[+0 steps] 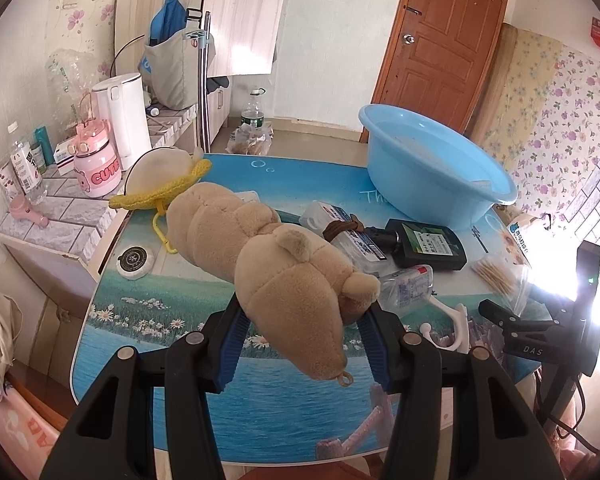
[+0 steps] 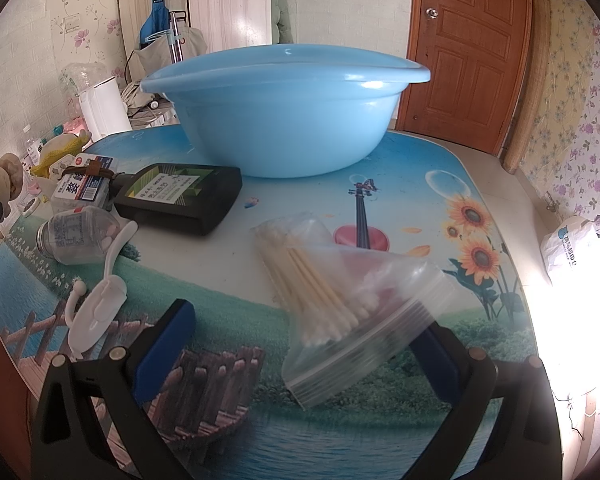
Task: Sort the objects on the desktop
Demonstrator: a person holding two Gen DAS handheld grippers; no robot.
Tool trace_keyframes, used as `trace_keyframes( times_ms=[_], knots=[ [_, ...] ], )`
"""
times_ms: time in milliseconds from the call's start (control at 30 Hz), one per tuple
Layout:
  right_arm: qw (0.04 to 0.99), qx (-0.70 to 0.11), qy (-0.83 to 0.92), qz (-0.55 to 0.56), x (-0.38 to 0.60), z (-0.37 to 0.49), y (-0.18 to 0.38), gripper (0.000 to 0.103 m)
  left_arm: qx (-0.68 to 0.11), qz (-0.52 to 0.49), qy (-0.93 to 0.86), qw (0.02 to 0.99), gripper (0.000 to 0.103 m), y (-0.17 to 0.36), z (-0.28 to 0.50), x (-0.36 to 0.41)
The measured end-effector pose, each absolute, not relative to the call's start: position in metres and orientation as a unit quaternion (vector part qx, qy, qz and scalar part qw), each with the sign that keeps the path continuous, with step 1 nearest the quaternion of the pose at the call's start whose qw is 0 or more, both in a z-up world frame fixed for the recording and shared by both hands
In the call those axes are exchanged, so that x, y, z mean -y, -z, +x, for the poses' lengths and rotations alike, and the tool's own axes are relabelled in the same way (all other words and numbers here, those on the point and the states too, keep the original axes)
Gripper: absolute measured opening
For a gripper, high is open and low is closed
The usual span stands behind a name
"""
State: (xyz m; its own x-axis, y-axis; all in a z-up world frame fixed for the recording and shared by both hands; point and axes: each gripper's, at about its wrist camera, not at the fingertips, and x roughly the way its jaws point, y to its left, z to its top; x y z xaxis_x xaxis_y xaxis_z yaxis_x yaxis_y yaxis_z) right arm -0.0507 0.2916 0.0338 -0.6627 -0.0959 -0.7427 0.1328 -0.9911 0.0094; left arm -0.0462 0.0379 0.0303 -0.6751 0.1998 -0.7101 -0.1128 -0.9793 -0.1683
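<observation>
In the left wrist view, the left tongs (image 1: pixel 300 344) are clenched on a tan plush toy animal with small rounded ears (image 1: pixel 276 264); both blue pads press into its lower body, and the toy is held above the round surface printed with a lake and meadow scene (image 1: pixel 148 312). Beyond the toy lie a clear plastic box with a blue label (image 1: pixel 340 236), a flat black bottle with a green label (image 1: pixel 428 244), a white plastic hook (image 1: pixel 448 328) and a light blue plastic basin (image 1: pixel 432 164) at the far right of the surface. A yellow knitted item (image 1: pixel 160 192) lies at the far left edge. In the right wrist view, the right tongs (image 2: pixel 300 352) stand released, jaws wide apart, around a clear zip bag of cotton swabs with wooden sticks (image 2: pixel 340 288). The bag's lower corner overlaps the right blue pad; contact there cannot be told. The basin (image 2: pixel 284 120) stands behind, with the black bottle (image 2: pixel 180 196) to its left.
</observation>
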Motion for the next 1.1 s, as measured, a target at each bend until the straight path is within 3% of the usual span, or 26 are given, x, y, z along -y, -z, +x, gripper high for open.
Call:
trace_keyframes(
  times_ms=[1100],
  knots=[
    [0.063, -0.023, 0.912, 0.406, -0.2913, -0.0508, -0.0336, 0.103, 0.058, -0.393, -0.914, 0.085, 0.051, -0.0310, -0.0477, -0.0334]
  ],
)
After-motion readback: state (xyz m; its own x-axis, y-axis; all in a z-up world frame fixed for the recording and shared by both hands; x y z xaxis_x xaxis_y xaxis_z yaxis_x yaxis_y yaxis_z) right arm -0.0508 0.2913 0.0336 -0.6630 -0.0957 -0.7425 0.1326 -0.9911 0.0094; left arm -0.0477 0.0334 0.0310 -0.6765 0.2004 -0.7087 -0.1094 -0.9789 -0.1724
